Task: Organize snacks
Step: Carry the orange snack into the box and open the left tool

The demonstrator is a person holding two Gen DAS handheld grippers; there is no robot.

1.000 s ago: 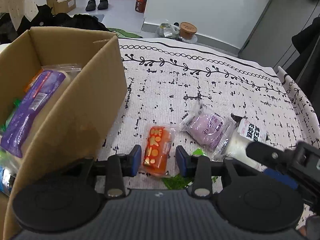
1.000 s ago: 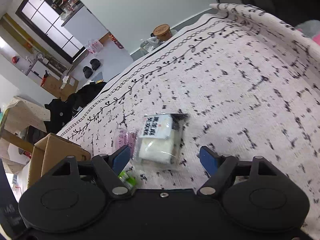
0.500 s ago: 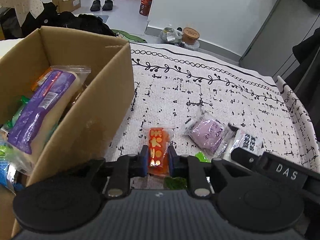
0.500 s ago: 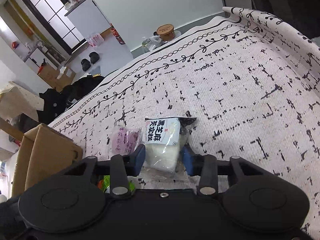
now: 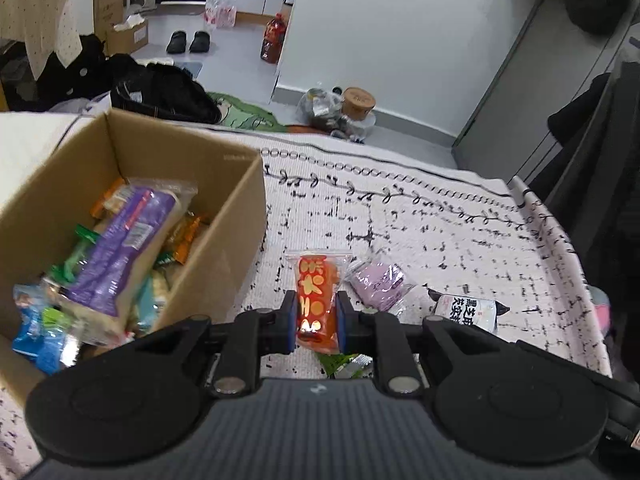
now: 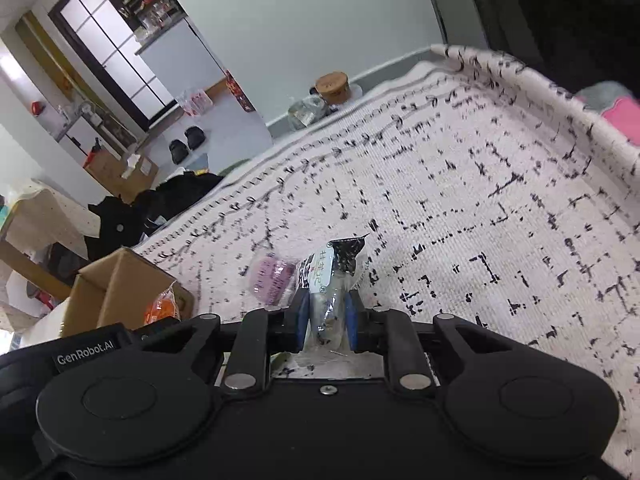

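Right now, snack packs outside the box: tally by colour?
Orange-red pack, in the left tongs: 1
Purple pack, on the cloth: 1
White pack, in the right tongs: 1
Green pack, partly hidden under the left tongs: 1
Total: 4

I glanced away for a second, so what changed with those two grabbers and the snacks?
Both closed. The left gripper pinched the orange packet and lifted it; the right gripper squeezed the white packet and raised it. The purple packet and the cardboard box stayed put.
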